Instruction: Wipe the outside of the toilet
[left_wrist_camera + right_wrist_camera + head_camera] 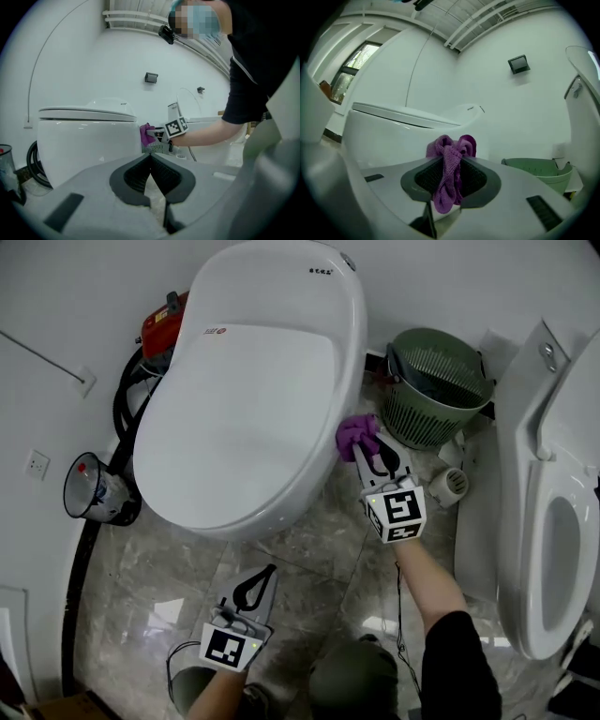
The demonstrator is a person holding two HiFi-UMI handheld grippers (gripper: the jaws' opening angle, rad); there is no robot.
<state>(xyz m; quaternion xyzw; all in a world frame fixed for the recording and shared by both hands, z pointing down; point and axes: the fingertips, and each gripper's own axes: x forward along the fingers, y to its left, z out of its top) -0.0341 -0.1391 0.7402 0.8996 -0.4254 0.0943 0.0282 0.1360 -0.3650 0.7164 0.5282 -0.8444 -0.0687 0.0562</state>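
Toilet (253,381) side touched by purple cloth (354,432) | right claw (367,450) pinching it | left claw (267,574) pressed together

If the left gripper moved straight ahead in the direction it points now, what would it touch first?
Most likely the rounded front of the white ceramic toilet, on the side where the right gripper holds the purple cloth. Depth is unclear, so it might just pass the edge.
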